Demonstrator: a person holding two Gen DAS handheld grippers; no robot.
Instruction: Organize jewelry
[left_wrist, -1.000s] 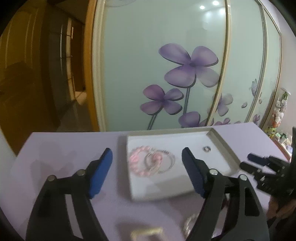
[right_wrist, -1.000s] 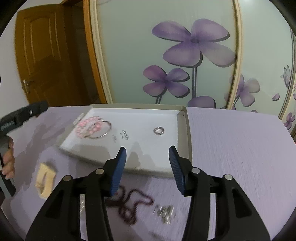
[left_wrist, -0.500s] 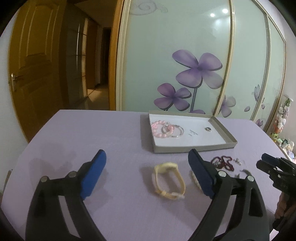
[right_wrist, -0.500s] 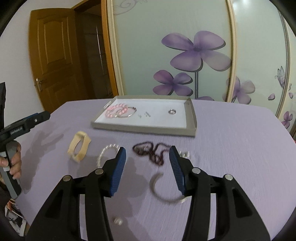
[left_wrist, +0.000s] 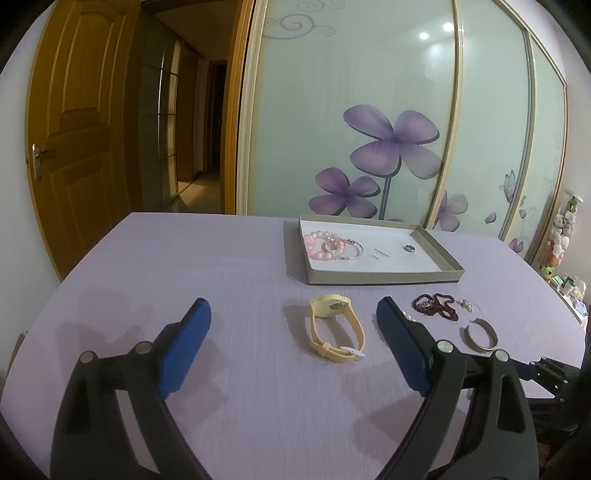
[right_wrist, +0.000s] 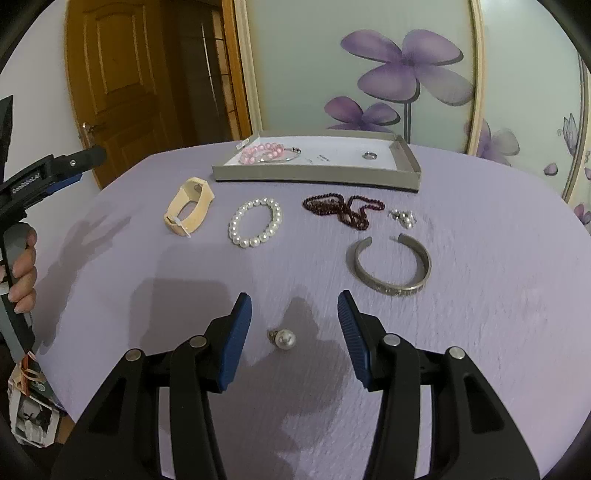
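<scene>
A lilac tablecloth (right_wrist: 480, 229) covers the table, with a wooden door (right_wrist: 122, 77) behind on the left and sliding glass panels (left_wrist: 354, 110) printed with purple flowers on the right.

At the far left of my right camera a hand (right_wrist: 23, 271) grips the handle of my left gripper (left_wrist: 291, 325). Its jaws have just been opening and now stand wide, empty, with the cream watch (left_wrist: 338, 328) lying on the cloth out ahead between them, untouched.

Moving right across the cloth: the cream watch (right_wrist: 190, 210), then a white pearl bracelet (right_wrist: 255, 221), then a tangled dark red bead necklace (right_wrist: 343, 208), then a small cluster of silver and pearl earrings (right_wrist: 404, 218), and nearer to me the open silver cuff bangle (right_wrist: 389, 266).

Behind this row sits the shallow grey tray (right_wrist: 317, 173) with a white floor. In it, from the left: a pink bead bracelet (right_wrist: 262, 151) overlapping a thin silver bangle (right_wrist: 286, 155), and towards the right a small ring (right_wrist: 369, 155).

My right gripper (right_wrist: 294, 325) hangs above the cloth with jaws partly open, holding nothing. A single pearl stud (right_wrist: 284, 339) lies on the cloth between my blue pads, clear of both.
</scene>
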